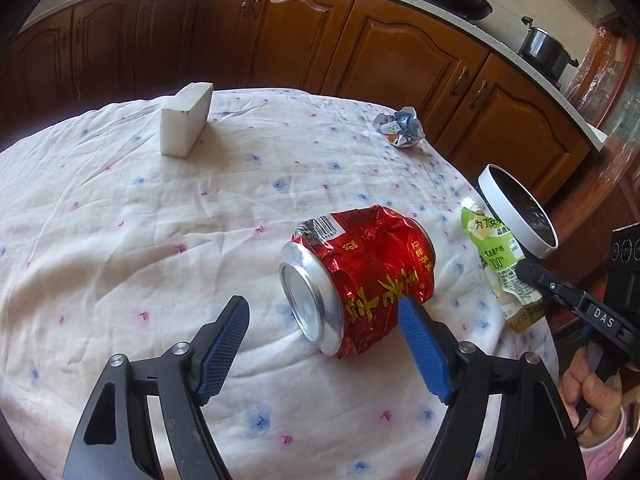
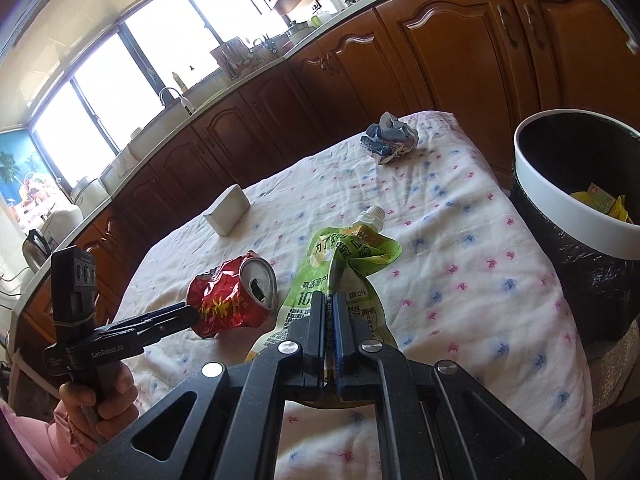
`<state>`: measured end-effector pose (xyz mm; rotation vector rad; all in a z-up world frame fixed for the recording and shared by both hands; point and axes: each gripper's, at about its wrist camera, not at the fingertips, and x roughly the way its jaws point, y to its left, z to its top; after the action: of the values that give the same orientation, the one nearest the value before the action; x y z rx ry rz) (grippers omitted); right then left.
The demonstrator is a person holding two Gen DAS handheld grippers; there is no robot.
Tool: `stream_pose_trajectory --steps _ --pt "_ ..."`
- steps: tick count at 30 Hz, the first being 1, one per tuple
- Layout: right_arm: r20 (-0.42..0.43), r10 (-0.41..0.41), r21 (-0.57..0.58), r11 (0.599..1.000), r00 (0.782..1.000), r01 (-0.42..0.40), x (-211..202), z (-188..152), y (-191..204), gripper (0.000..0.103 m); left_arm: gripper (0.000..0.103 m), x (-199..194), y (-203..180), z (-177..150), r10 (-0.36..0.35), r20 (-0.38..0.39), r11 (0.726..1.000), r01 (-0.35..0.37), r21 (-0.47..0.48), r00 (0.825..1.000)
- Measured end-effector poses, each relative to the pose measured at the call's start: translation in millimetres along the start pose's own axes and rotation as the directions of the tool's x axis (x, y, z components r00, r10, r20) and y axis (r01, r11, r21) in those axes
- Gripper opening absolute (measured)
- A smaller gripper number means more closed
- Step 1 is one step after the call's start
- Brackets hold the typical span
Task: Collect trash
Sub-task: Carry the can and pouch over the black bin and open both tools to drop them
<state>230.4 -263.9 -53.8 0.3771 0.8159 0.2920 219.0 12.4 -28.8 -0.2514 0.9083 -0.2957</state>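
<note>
A crushed red can (image 1: 360,280) lies on its side on the flowered tablecloth (image 1: 160,220); it also shows in the right wrist view (image 2: 230,294). My left gripper (image 1: 324,312) is open, its blue pads on either side of the can's near end, the right pad touching it. My right gripper (image 2: 329,300) is shut on a green drink pouch (image 2: 344,256), held just above the cloth; the pouch also shows in the left wrist view (image 1: 496,256). A crumpled paper ball (image 1: 400,126) lies at the far edge, also seen in the right wrist view (image 2: 388,138).
A black bin with a white rim (image 2: 560,208) stands off the table's right edge and holds yellow wrappers; it also shows in the left wrist view (image 1: 516,208). A white foam block (image 1: 186,120) stands at the far left. Wooden cabinets (image 1: 280,40) run behind the table.
</note>
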Motion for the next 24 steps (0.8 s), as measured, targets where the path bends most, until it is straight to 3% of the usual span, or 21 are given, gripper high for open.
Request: stream_pose_trajectory --steps 5,6,7,9,20,21,24 --pt "0.003 -0.003 0.007 1.000 1.000 0.003 -1.6 -0.9 -2.0 0.004 0.075 19.8 12.6 14.5 -0.054 -0.023 0.996 0.052 -0.079 0.998" --pt "0.003 -0.005 0.009 1.000 1.000 0.005 -1.8 -1.0 -2.4 0.004 0.072 22.6 13.3 16.4 -0.070 -0.022 0.994 0.068 -0.088 0.997" --pt "0.003 -0.006 0.011 1.000 1.000 0.006 -1.7 -1.4 -2.9 0.003 0.059 24.2 13.3 17.6 -0.098 -0.017 0.991 0.095 -0.094 0.995" --pt "0.005 -0.010 0.015 1.000 1.000 0.010 -2.1 -1.5 -4.1 0.004 0.053 24.4 10.6 18.7 -0.089 0.001 0.993 0.089 -0.080 0.996" --pt "0.063 -0.032 0.030 0.999 0.998 0.030 -23.8 4.5 -9.4 0.004 0.049 16.4 -13.4 17.3 -0.182 0.030 0.983 0.183 -0.022 0.983" --pt "0.070 -0.036 0.032 0.999 0.997 0.034 -27.4 5.2 -10.8 0.004 0.011 16.1 -17.3 18.3 -0.194 0.031 0.981 0.195 -0.014 0.980" --pt "0.091 -0.052 0.043 0.998 0.994 0.048 -38.7 6.4 -18.3 0.003 0.012 23.4 -25.4 23.0 -0.243 -0.010 0.970 0.243 -0.018 0.970"
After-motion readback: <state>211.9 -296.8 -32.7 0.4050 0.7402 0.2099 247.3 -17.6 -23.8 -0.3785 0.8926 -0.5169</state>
